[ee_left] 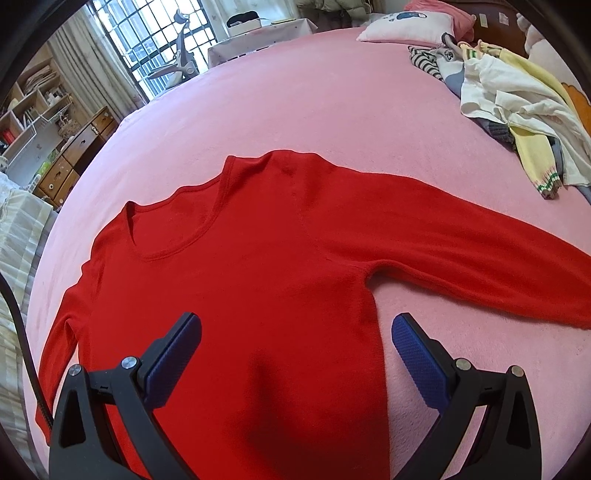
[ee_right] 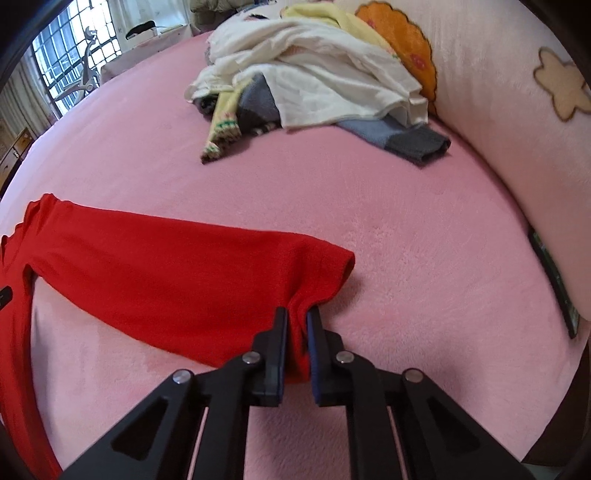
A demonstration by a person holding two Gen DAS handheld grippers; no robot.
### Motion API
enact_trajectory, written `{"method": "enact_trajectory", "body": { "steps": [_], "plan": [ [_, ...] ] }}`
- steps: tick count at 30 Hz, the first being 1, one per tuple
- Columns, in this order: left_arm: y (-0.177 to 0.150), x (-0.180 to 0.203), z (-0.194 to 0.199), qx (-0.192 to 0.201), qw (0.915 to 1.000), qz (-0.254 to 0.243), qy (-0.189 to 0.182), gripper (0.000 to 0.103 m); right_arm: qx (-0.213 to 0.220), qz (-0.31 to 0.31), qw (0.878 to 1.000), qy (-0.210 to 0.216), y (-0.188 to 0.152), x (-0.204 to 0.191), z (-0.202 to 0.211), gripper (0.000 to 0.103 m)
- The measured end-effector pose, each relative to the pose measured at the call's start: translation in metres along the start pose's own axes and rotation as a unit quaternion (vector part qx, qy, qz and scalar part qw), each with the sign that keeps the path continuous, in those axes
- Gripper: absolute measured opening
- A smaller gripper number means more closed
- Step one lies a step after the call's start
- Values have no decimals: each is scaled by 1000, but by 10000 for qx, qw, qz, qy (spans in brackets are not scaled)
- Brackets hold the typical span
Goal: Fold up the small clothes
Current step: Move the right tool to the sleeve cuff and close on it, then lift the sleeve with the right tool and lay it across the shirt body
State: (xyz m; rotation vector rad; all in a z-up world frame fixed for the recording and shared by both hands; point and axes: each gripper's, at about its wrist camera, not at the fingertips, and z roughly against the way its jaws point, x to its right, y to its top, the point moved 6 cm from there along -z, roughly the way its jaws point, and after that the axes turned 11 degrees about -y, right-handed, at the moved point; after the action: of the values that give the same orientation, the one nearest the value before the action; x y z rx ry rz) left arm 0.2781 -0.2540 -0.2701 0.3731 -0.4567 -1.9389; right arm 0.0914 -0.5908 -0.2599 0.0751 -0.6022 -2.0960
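my left gripper (ee_left: 295, 325) hangs wide open above the lower body of the one red long-sleeved top (ee_left: 258, 295), its blue pads (ee_left: 173, 362) well apart and not pressing any cloth; the right pad sits over bare blanket just beside the top's side edge. my right gripper (ee_right: 296, 314) is clamped on the cuff end of the top's right sleeve (ee_right: 184, 280), red cloth bunched between the narrow jaws.

the top lies flat, front up, on the pink fleece blanket (ee_left: 295, 110) that covers the bed, neckline toward the far left, right sleeve stretched out to the right, left sleeve running down the near left close to the bed's edge. far of the top the blanket is open all the way across. to the right of the held cuff there is also bare pink room up to the raised pale blanket edge with its flower patches (ee_right: 561, 88).

i count one red top, two grippers, and one pile of loose clothes (ee_right: 314, 74) at the far right, with white, yellow, grey-blue and striped pieces in it; i cannot tell how many garments it holds. one white pillow (ee_left: 406, 26) lies at the far end.

only the left wrist view shows the neckline, both sleeves, the pillow, and the shelves and drawers (ee_left: 62, 162) beyond the left edge. only the right wrist view shows the grip on the cuff and a dark flat object (ee_right: 554, 284), tucked at the right edge.
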Motion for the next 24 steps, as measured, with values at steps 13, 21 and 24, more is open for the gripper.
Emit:
{"method": "enact_trajectory", "body": {
  "steps": [13,21,24],
  "plan": [
    [1,-11,10,4,9998,183,-118,102,505,380,9979,-159,13,-27,50,9],
    [-2,-26,32,92,9994,277,-194,102,693,487,9963,153,23,-57,82,9],
    [-5,-42,45,130,9991,362,-171,102,820,661,9938,348,29,-82,102,9]
  ]
}}
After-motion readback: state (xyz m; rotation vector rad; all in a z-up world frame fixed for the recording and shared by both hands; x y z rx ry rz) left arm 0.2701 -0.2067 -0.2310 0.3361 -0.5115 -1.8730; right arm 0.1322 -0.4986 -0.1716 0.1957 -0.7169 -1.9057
